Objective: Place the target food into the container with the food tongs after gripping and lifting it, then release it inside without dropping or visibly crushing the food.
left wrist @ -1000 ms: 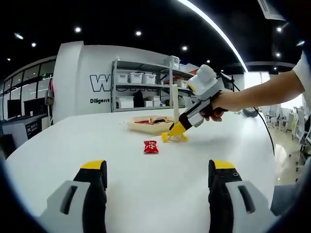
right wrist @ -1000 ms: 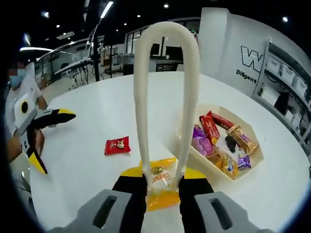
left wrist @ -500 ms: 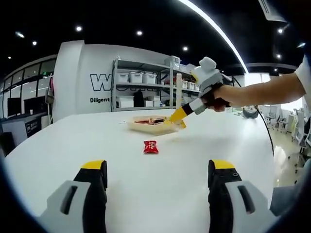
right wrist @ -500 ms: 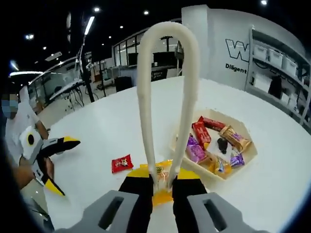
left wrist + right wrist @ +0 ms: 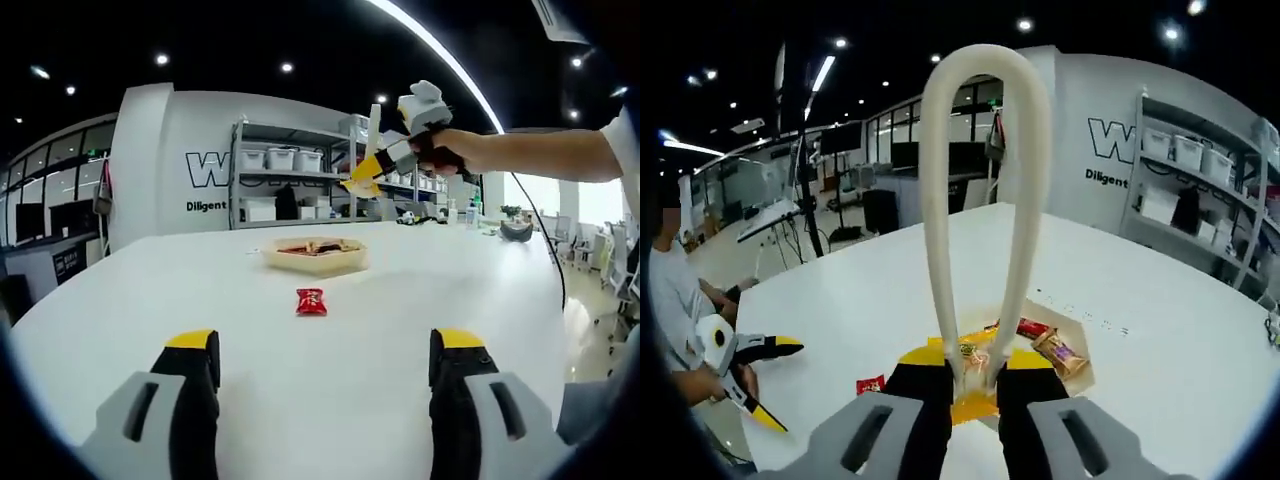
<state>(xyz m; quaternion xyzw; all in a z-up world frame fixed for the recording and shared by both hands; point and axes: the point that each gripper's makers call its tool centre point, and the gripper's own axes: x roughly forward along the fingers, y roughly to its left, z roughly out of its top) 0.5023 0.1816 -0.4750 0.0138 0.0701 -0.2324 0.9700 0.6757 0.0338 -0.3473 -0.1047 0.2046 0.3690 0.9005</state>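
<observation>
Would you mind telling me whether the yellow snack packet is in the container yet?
Not yet. The right gripper squeezes the tongs, which pinch the yellow packet in the air above the container.

Left tongs (image 5: 325,372): light grey bodies with slot cutouts, black jaws, yellow caps at the tips. Right tongs (image 5: 975,392): same grey shells, black jaws, yellow tips. From the left gripper view its housing is white-grey with a black cable trailing off. Person wears white short sleeves (image 5: 670,300).
</observation>
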